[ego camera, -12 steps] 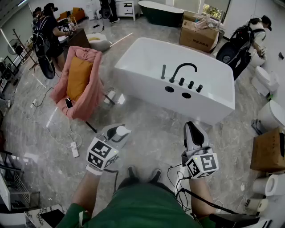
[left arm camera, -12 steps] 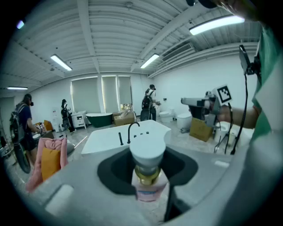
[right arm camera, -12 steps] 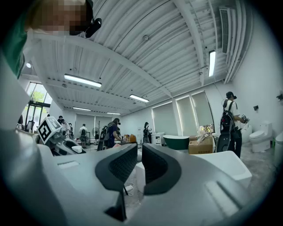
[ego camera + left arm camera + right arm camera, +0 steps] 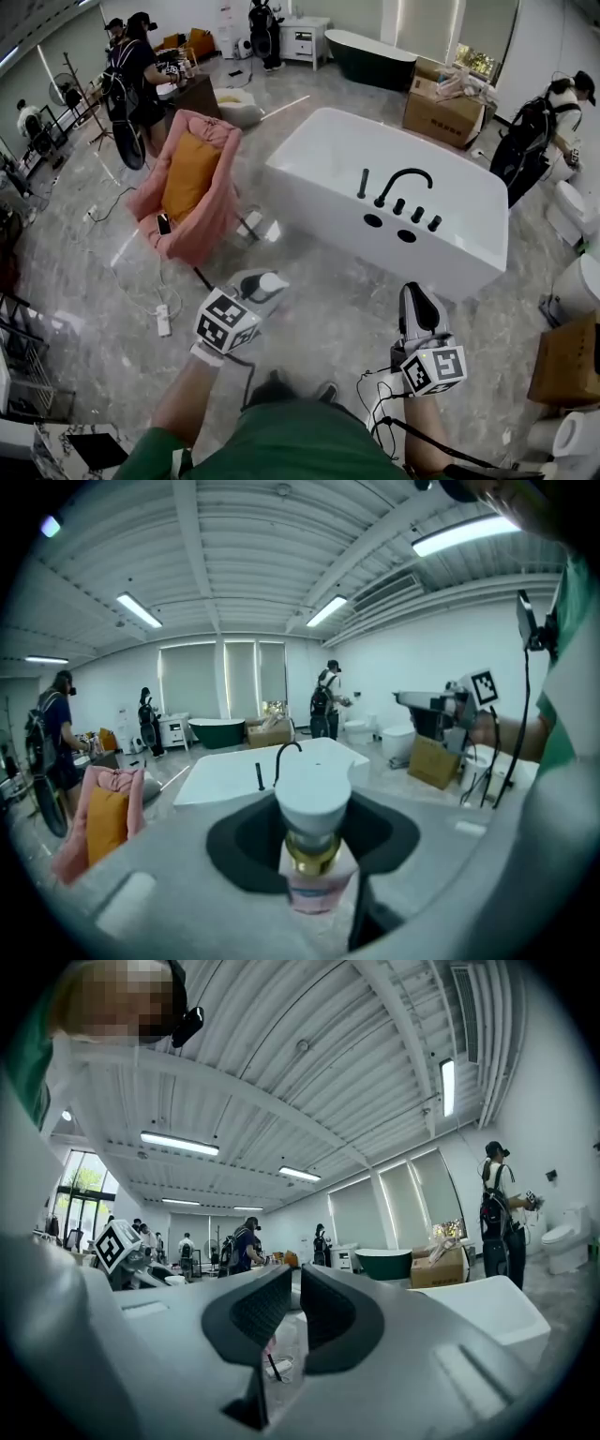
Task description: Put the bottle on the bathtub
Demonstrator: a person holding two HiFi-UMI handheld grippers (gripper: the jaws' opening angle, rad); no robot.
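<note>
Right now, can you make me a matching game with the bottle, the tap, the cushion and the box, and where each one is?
Things:
1. bottle
2. tap
3. cushion
4. box

Places:
A. on the pink chair
B. between the jaws of the left gripper
C. on the rim of the tub
D. on the floor beyond the tub

Pairs: 1-B, 2-C, 3-A, 4-D
</note>
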